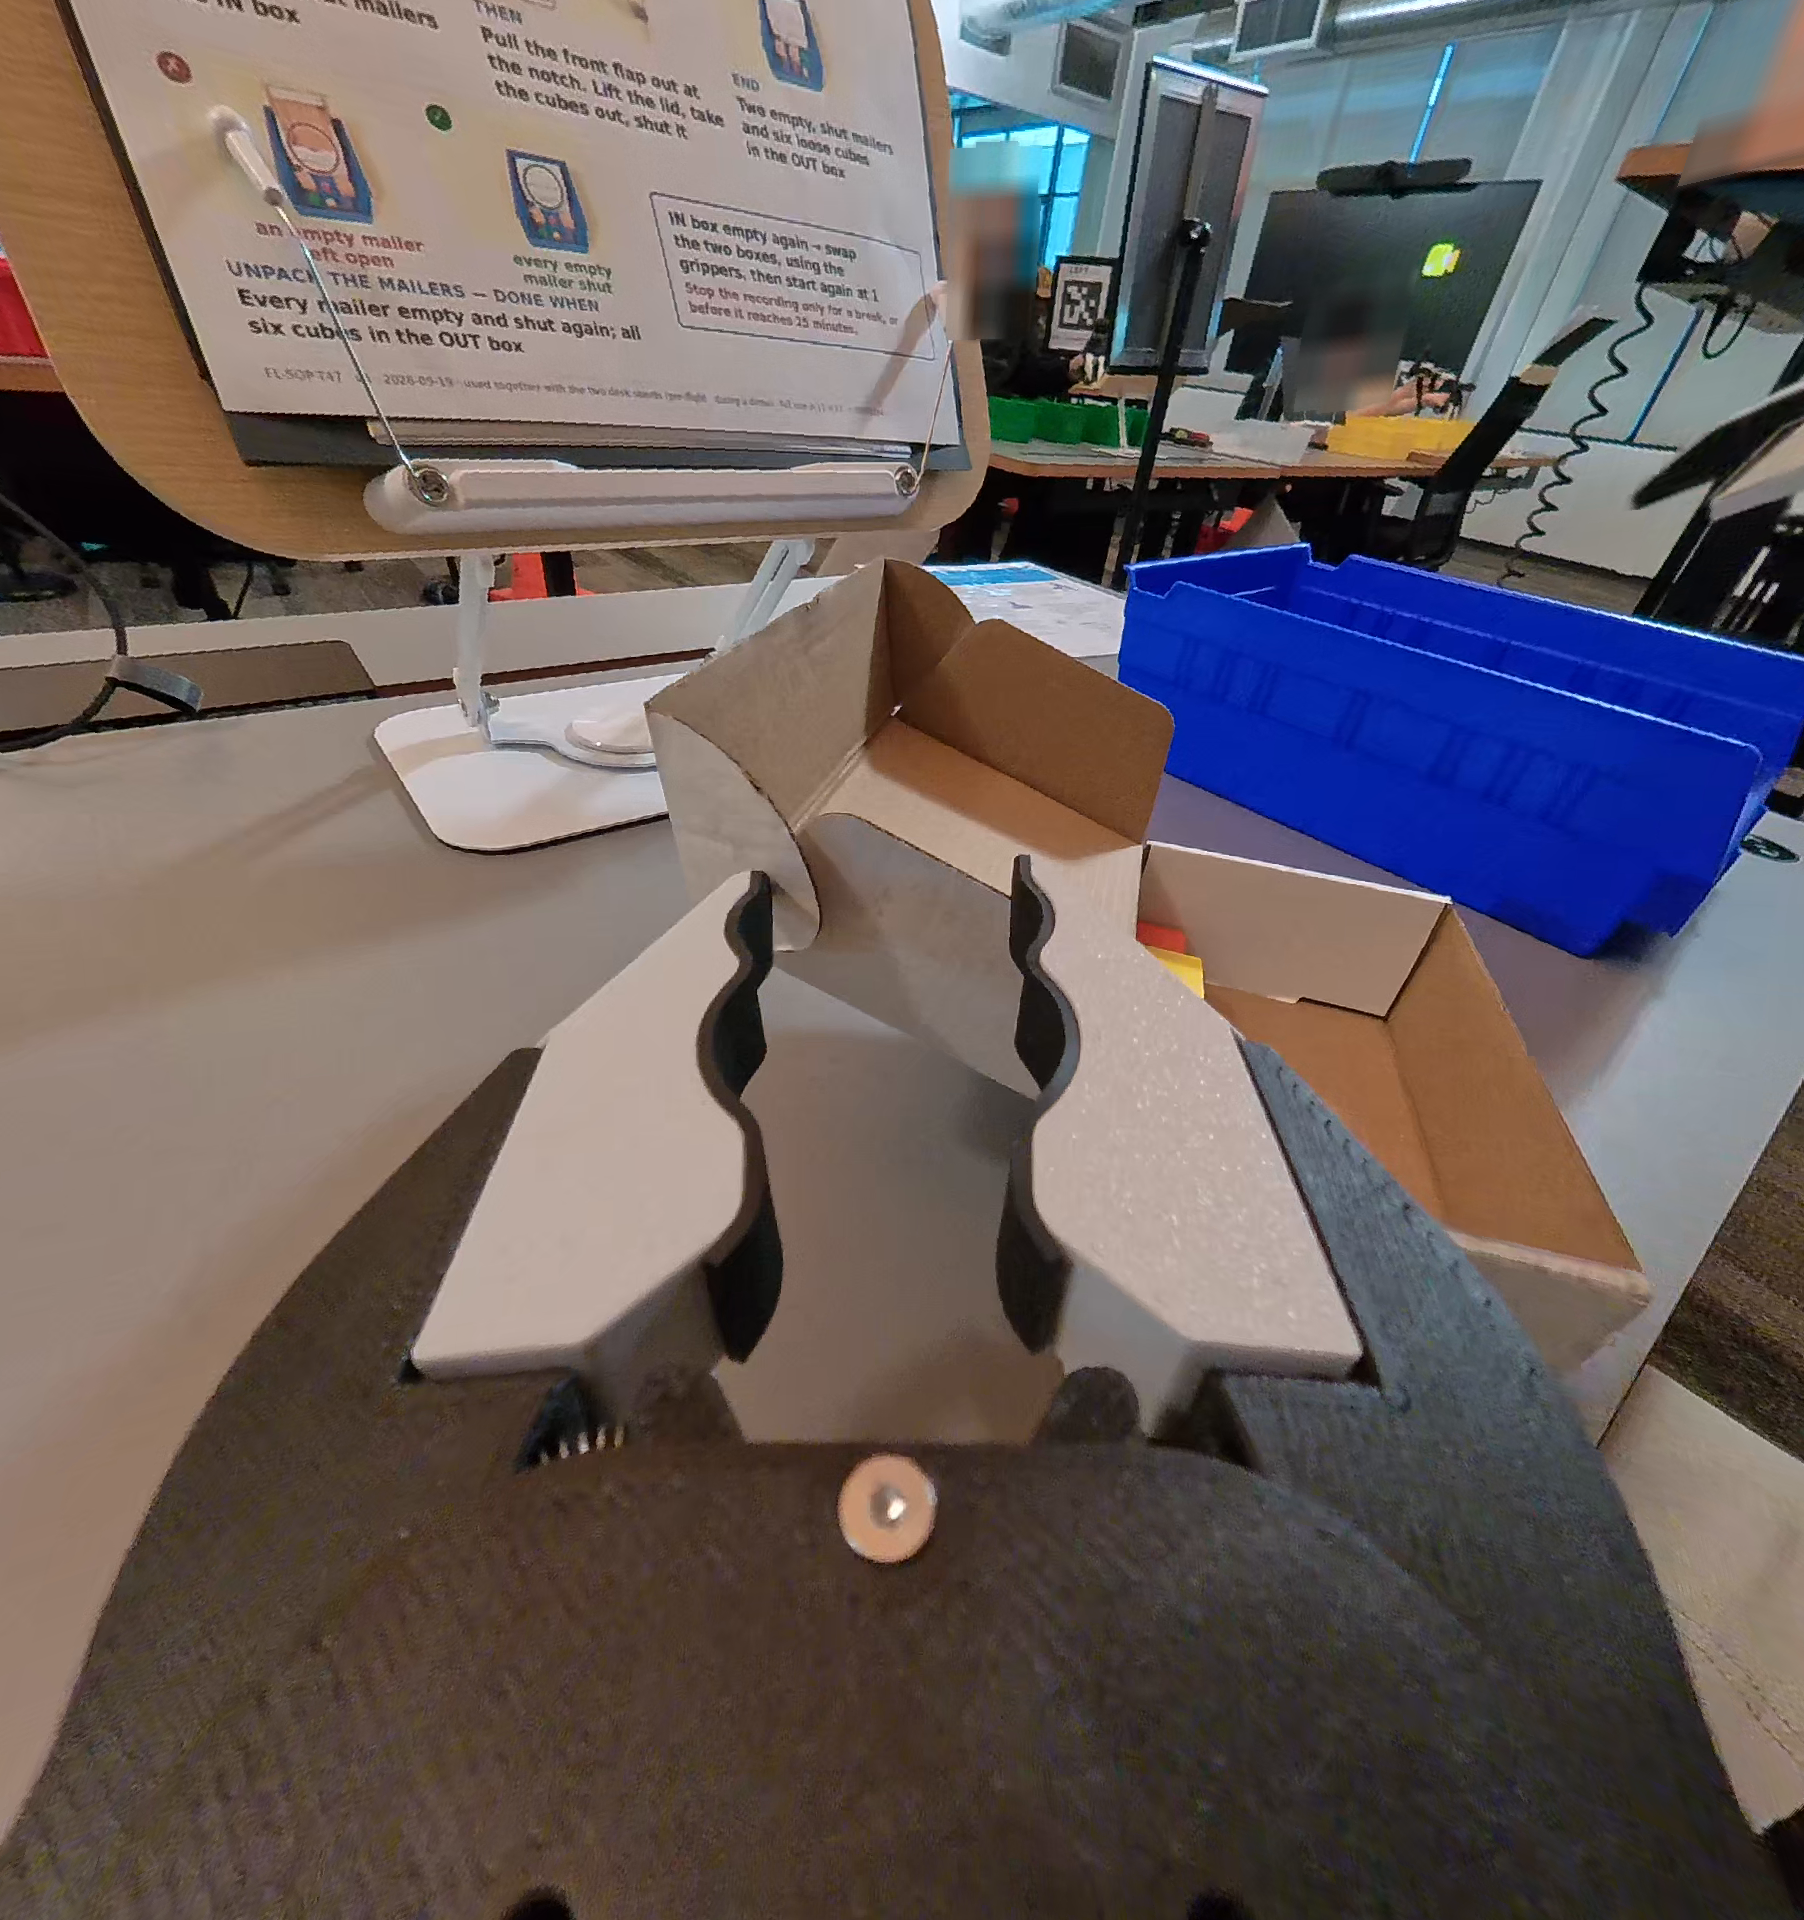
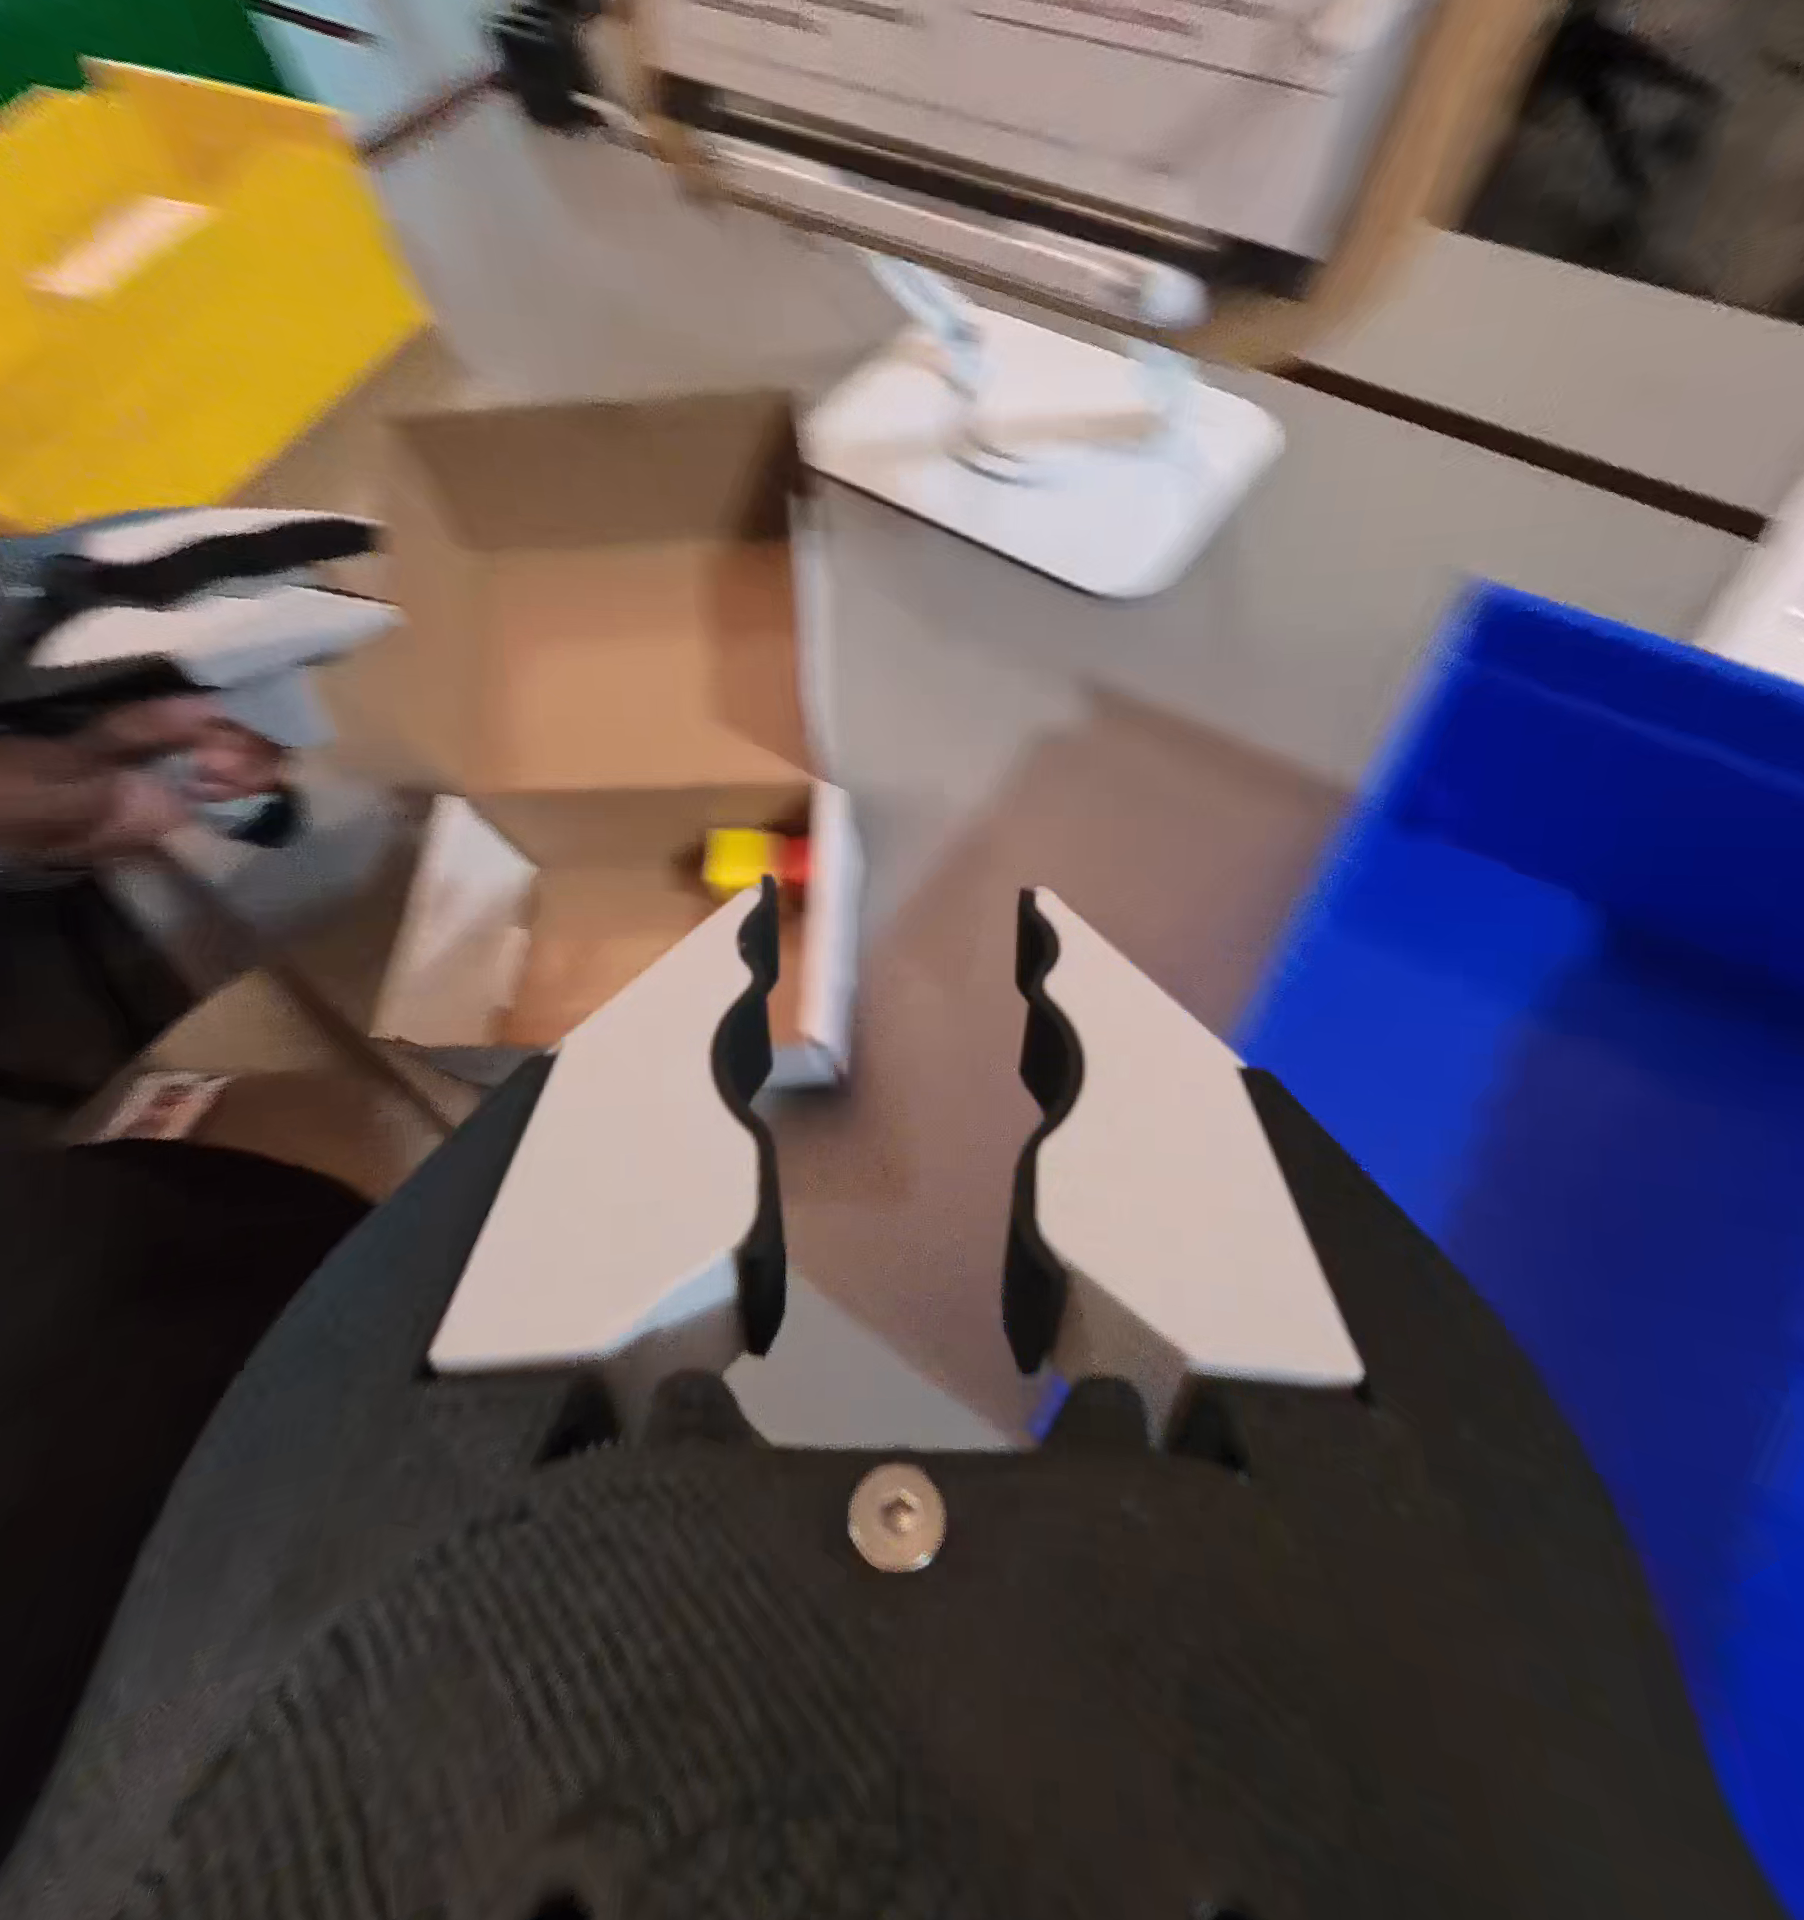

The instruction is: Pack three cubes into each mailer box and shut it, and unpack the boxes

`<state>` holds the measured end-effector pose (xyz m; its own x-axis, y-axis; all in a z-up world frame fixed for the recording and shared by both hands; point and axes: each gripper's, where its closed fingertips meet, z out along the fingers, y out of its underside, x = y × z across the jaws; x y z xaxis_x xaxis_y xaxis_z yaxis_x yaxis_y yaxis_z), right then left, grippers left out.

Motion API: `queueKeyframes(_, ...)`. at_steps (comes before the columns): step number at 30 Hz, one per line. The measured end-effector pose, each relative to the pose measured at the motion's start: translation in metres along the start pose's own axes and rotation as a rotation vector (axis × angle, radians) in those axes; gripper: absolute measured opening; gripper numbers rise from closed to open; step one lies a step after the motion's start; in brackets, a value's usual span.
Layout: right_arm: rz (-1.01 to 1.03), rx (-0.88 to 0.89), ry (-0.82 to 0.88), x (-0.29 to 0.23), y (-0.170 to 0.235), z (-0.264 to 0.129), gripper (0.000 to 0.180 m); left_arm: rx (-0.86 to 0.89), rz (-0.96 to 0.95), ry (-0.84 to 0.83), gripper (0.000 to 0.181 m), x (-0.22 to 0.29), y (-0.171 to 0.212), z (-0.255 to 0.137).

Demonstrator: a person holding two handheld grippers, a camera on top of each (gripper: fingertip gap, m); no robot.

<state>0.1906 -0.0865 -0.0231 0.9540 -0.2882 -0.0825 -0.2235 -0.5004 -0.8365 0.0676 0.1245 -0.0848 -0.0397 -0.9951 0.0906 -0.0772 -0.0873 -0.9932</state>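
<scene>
Left gripper (image 1: pixel 893 894): jaws held apart with a wide gap, nothing clamped; the left fingertip (image 1: pixel 758 914) sits against the rounded side flap of the mailer box's lid, while the right tip rides in front of the lid's grey outer face.

Mailer box (image 1: pixel 1397 1049): open, on the grey table (image 1: pixel 254 987), its lid (image 1: pixel 877 727) raised and tilted back toward the stand. The brown inside shows. The box's near right corner lies close to the table's right edge, with carpet beyond.

Cubes: one yellow (image 1: pixel 1178 971) and one red (image 1: pixel 1158 932) visible inside the box, tucked by its left wall; any third is hidden.

Right gripper (image 2: pixel 893 914): jaws parted about as widely, empty, hovering over bare table between the box and the blue bin; this view is motion-blurred.

Blue bin (image 1: pixel 1449 727): right of and behind the box, close to it but apart, a strip of table between them.

Yellow bin (image 2: pixel 150 281): beyond the box's far left side in the right wrist view.

Document stand (image 1: pixel 524 769): white foot behind the box, a printed sheet (image 1: pixel 524 208) clipped above. Open table lies to the left of the box.
</scene>
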Motion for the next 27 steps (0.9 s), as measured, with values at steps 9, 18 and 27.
queueKeyframes(9, -0.313, -0.333, 0.079, -0.060, 0.063, 0.145, 0.044, 0.011, 0.006, 0.006, 0.050, 0.003, -0.002, -0.003)
queueKeyframes(18, -0.237, -0.370, -0.005, -0.071, 0.074, 0.165, 0.024, -0.002, 0.005, 0.016, 0.050, 0.002, 0.001, -0.002)
queueKeyframes(27, -0.146, -0.135, 0.262, 0.018, 0.000, 0.046, 0.024, 0.006, 0.013, 0.022, 0.050, 0.004, 0.000, -0.003)
